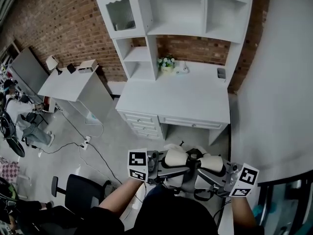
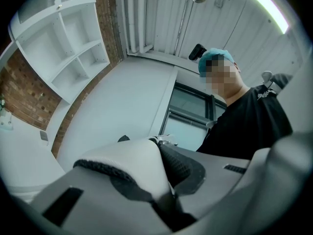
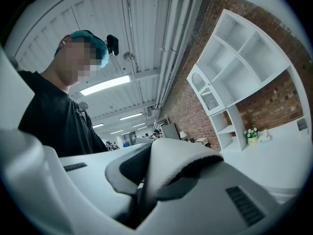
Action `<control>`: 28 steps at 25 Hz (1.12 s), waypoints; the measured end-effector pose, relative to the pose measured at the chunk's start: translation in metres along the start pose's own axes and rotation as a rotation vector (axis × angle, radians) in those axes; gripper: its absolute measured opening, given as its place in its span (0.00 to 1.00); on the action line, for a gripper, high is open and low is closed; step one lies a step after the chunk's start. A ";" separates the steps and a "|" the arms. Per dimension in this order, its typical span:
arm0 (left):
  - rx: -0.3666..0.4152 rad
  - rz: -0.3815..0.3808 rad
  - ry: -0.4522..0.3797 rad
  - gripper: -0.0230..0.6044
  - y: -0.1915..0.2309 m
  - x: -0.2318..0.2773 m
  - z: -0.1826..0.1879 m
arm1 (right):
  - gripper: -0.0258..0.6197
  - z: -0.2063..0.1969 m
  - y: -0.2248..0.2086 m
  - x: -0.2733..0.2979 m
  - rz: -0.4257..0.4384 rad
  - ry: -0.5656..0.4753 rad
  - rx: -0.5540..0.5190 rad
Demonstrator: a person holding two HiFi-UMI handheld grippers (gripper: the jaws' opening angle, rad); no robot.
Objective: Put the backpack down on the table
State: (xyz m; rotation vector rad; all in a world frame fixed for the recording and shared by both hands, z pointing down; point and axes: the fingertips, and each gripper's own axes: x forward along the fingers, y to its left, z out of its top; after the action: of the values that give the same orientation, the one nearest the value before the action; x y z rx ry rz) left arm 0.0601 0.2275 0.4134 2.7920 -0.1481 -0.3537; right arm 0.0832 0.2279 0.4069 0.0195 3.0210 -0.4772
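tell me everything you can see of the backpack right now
The backpack is white and pale grey, with padded shoulder straps whose inner face is dark mesh. It is held up in the air close in front of the person, short of the white desk and not resting on it. The left tool is clamped on one strap, the right tool on the other. Its body is mostly hidden below the straps.
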 end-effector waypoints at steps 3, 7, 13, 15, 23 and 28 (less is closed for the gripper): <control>-0.008 -0.009 0.008 0.13 0.021 -0.004 0.003 | 0.11 0.002 -0.021 0.006 -0.012 0.007 0.020; -0.018 -0.021 0.021 0.13 0.049 -0.012 0.010 | 0.11 0.005 -0.050 0.019 -0.039 -0.005 0.049; -0.004 -0.044 0.030 0.13 0.095 -0.019 0.041 | 0.11 0.033 -0.098 0.035 -0.057 -0.005 0.045; 0.012 -0.052 0.034 0.13 0.110 -0.022 0.053 | 0.11 0.043 -0.114 0.043 -0.058 -0.009 0.032; 0.025 -0.041 0.051 0.13 0.164 -0.039 0.090 | 0.11 0.072 -0.169 0.073 -0.082 -0.034 0.010; 0.022 -0.047 0.045 0.13 0.191 -0.049 0.100 | 0.11 0.076 -0.196 0.087 -0.105 -0.046 0.019</control>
State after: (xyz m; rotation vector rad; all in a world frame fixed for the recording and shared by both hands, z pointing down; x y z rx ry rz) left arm -0.0250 0.0240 0.3956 2.8269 -0.0767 -0.3024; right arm -0.0023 0.0181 0.3876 -0.1476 2.9827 -0.5084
